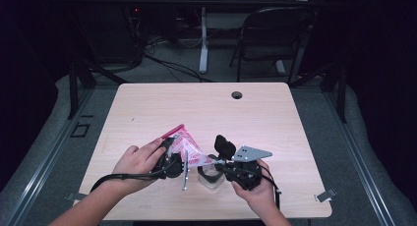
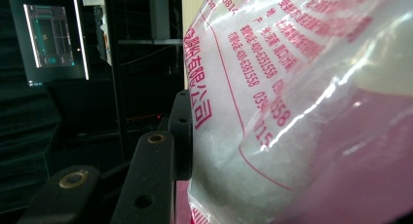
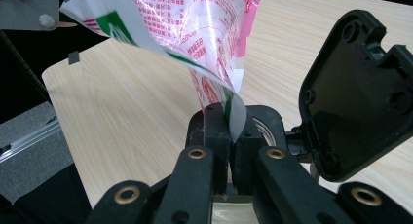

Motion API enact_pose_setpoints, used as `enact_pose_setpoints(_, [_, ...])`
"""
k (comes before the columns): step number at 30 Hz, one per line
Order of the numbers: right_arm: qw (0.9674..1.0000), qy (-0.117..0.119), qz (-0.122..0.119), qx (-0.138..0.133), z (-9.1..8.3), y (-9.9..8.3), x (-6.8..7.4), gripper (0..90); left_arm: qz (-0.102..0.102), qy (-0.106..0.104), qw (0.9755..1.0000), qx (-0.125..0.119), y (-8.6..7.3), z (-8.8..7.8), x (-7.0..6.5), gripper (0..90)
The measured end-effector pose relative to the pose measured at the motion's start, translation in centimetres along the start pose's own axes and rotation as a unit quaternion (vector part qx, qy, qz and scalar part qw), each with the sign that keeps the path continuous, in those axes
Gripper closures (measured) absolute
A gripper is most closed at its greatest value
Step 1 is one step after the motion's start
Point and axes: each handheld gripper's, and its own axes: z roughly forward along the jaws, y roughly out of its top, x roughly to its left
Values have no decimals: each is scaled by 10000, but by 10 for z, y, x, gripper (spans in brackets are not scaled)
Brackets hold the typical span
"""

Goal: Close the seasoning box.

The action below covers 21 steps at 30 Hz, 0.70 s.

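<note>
Lower centre of frame: left gripper and right gripper hold pink-printed bag above jar; table.

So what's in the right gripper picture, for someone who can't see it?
The right gripper pinches a corner of a clear plastic bag with red print between its shut black jaws, above a pale wooden table. A black hinged lid stands open at the right.

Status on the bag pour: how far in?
Done: the jar's black flip lid stands open. In hand: the right hand-held gripper is shut on a lower corner of the red-printed plastic bag, just above the jar mouth; the left hand-held gripper holds the bag's filled body, tilted. Left: no white contents visibly pouring yet; emptying and closing the lid remain.
</note>
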Motion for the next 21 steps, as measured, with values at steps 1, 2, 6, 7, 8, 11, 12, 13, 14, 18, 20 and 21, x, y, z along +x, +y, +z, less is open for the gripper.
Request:
enact_pose_setpoints(1, [10000,-3,-3,2,0,0,0,880,-6,6,10000,-2,0,0,0,671])
enact_pose_setpoints(2, [10000,0,-2,3,0,0,0,880,-6,6,10000,-2,0,0,0,671])
enact_pose_setpoints(6, [10000,2,-1,6,0,0,0,880,32,28,10000,5,1,-1,0,673])
enact_pose_setpoints(7, [10000,3,9,-8,0,0,0,880,75,28,10000,35,2,-2,1,674])
enact_pose_setpoints(8, [10000,2,10,-9,0,0,0,880,94,33,9999,43,2,-2,1,675])
enact_pose_setpoints(11, [10000,-7,20,-19,0,0,0,880,118,36,9999,46,3,-2,2,676])
enact_pose_setpoints(12, [10000,-7,12,-8,0,0,0,880,118,36,9999,46,3,-2,2,677])
enact_pose_setpoints(13, [10000,-8,24,-17,0,0,0,880,152,53,9999,41,4,-2,2,677])
enact_pose_setpoints(14, [10000,-16,19,-11,0,0,0,880,152,53,9999,41,4,-2,2,677])
enact_pose_setpoints(18, [10000,-4,42,-22,-1,0,-1,880,231,104,9997,45,6,-3,2,678])
enact_pose_setpoints(20, [10000,-4,47,-23,-1,0,-2,880,237,133,9996,41,6,-4,2,679])
enact_pose_setpoints(21, [10000,-3,50,-25,-1,-1,-2,880,290,170,9994,49,7,-4,2,680])
